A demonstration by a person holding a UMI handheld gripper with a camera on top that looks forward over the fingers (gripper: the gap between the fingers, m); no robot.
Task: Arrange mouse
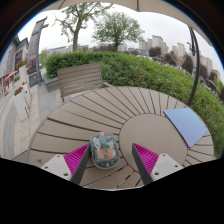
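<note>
fingers (110,160) apart, level, forward

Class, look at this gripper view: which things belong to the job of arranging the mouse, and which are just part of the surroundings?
Belongs to the job:
- mouse, standing between the fingers
- blue mouse pad, probably
- gripper, open

Just surroundings:
- round slatted wooden table
- wooden bench
- hedge
- trees

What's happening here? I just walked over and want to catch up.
A hand-held gripper is at a round slatted wooden table outdoors. A mouse sits on the table between its open fingers, with gaps either side, so it isn't gripped. A blue mouse pad lies off to the right, beyond the fingers.
</note>
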